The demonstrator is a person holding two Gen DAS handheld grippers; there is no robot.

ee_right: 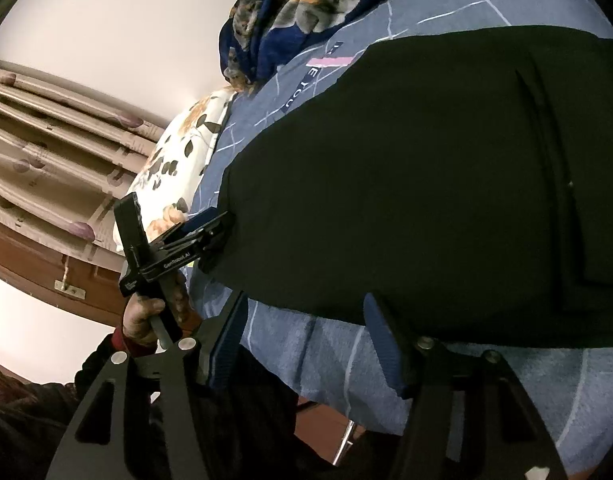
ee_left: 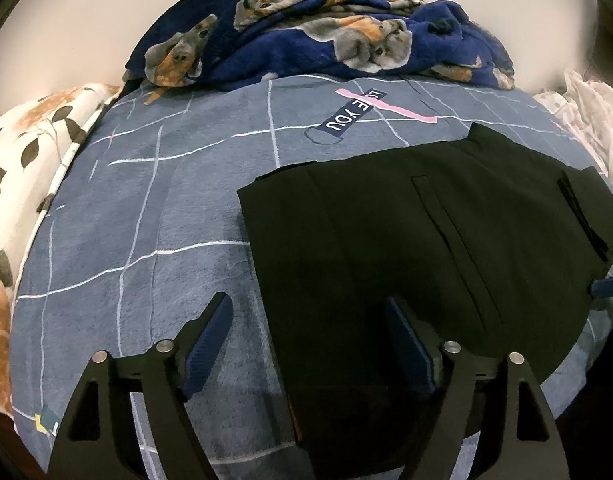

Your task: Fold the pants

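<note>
Black pants point(ee_left: 406, 240) lie folded into a flat block on a blue-grey checked bedsheet point(ee_left: 146, 208). A welt pocket faces up. My left gripper point(ee_left: 308, 312) is open, just above the pants' near left edge, holding nothing. In the right wrist view the pants point(ee_right: 426, 184) fill the middle. My right gripper point(ee_right: 304, 312) is open and empty at their near edge, over the sheet point(ee_right: 338, 360). The left gripper point(ee_right: 212, 226) shows there too, at the pants' left corner, held by a hand.
A crumpled navy dog-print blanket point(ee_left: 314, 28) lies at the far side of the bed. A floral pillow point(ee_left: 34, 148) sits at the left. White fabric point(ee_left: 590, 120) lies at the right edge. Curtains point(ee_right: 46, 140) and a wooden frame point(ee_right: 46, 268) stand beyond the bed.
</note>
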